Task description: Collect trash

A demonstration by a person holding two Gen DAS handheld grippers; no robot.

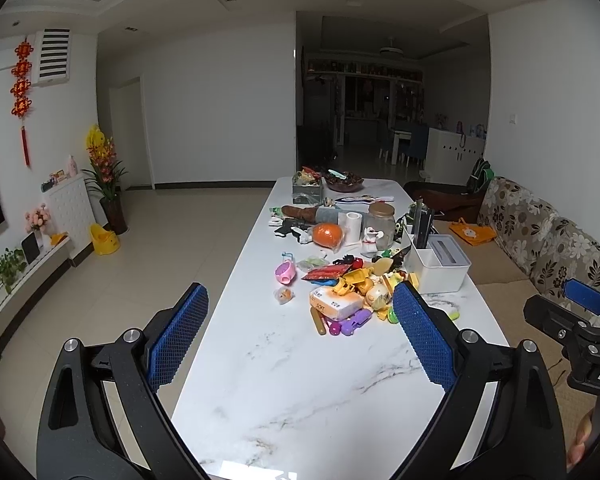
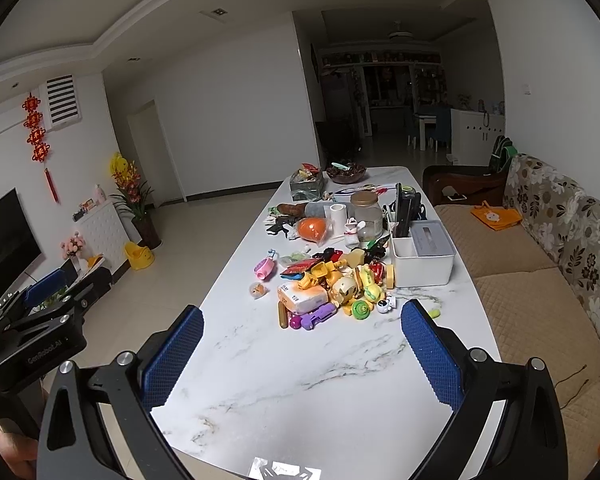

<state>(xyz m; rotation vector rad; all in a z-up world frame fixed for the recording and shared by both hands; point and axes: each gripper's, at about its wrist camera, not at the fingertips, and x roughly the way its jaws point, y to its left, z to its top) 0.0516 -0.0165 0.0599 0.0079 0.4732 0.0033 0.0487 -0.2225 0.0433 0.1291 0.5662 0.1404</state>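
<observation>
A long white marble table (image 1: 300,380) (image 2: 300,380) holds a heap of clutter in its middle. The heap has a tissue pack (image 1: 335,303) (image 2: 302,298), a red wrapper (image 1: 325,272) (image 2: 300,268), a small clear bag with something orange (image 1: 284,295) (image 2: 257,290), and several yellow, pink and purple toys (image 1: 360,284) (image 2: 352,284). My left gripper (image 1: 300,312) is open and empty above the near end of the table. My right gripper (image 2: 302,326) is also open and empty, just short of the heap. Each gripper shows at the edge of the other's view.
A white organiser box (image 1: 438,264) (image 2: 422,254) stands right of the heap. Behind are a glass jar (image 1: 380,226) (image 2: 366,214), an orange ball in plastic (image 1: 327,235) (image 2: 312,229), a paper roll (image 1: 353,226) and bowls (image 2: 346,174). A sofa (image 2: 540,280) runs along the right.
</observation>
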